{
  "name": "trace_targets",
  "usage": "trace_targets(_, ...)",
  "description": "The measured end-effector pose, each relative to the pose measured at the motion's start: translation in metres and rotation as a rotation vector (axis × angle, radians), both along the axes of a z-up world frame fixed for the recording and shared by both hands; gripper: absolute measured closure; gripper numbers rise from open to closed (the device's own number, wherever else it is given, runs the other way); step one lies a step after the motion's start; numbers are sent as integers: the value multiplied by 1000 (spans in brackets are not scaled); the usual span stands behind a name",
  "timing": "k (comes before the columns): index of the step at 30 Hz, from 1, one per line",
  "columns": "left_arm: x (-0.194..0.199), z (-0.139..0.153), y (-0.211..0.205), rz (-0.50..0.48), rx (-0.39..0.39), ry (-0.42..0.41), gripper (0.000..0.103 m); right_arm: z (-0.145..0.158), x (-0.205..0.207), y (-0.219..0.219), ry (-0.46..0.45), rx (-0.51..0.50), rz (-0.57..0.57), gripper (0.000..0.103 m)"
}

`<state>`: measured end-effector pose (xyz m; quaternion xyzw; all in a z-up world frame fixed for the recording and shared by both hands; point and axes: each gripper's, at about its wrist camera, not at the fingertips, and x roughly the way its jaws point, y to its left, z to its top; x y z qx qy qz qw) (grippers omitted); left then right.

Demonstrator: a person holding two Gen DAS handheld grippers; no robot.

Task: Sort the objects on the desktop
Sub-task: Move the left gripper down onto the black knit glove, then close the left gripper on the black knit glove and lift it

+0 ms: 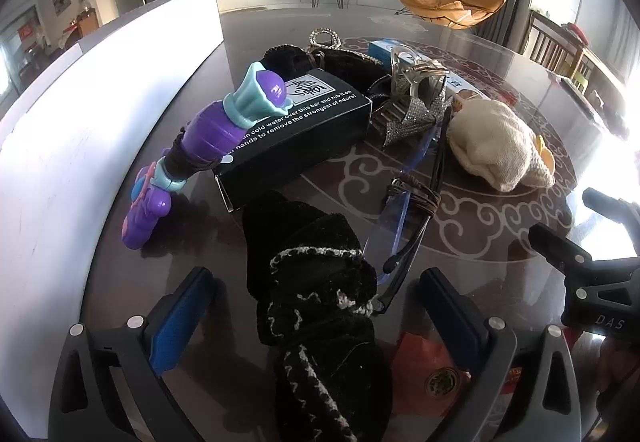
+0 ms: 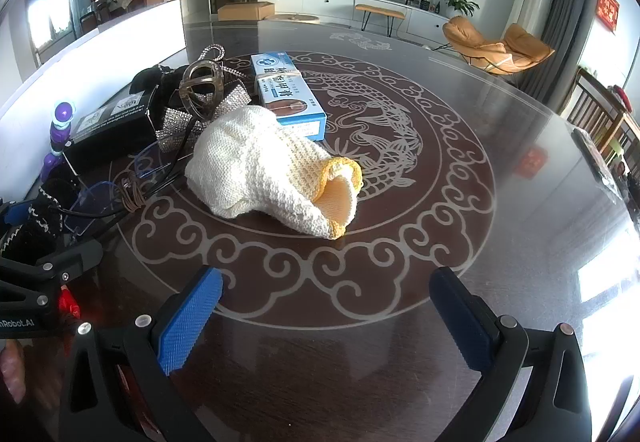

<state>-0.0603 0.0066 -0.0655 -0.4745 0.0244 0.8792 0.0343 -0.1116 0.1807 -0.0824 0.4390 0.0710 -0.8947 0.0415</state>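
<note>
You are holding your left gripper (image 1: 316, 306) low over the dark glass table (image 2: 500, 170), with its blue-padded fingers (image 1: 180, 318) standing wide apart on both sides of a black knitted item with white stitching (image 1: 320, 294), and the pads are not pressing on it. Just behind this knit, a black box (image 1: 296, 130) is lying flat, and you can read on its side the white words "cold water over this bar and rub it on", then "hands to remove the strongest of odors!"; a signature-like logo is printed on its white top panel. A purple and teal toy (image 1: 216, 130) is leaning across the left end of this box, beside a white board (image 1: 80, 114) that is standing on its edge. To the right of the box, glasses with a blue clear frame (image 1: 404, 202) are lying with a brown cord wound around them, near a glittery silver bow (image 1: 416, 118). Your right gripper (image 2: 328, 306) is hovering with its fingers wide and holding nothing, pointing at a cream knitted pouch with a yellow rim (image 2: 272, 174) that is resting on the carp pattern of the table. Touching the pouch from behind, a blue and white box (image 2: 288, 94) is showing Chinese characters that I cannot read surely. On the gripper bodies, the letters "DAS" and "nRobot.AI" are appearing.
</note>
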Motion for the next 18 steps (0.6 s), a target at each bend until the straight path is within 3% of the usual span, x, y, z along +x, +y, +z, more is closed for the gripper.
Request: trace_targets(18,0,-5,-2,11,1,10,0,-1,1,-1,-12,5,5,0)
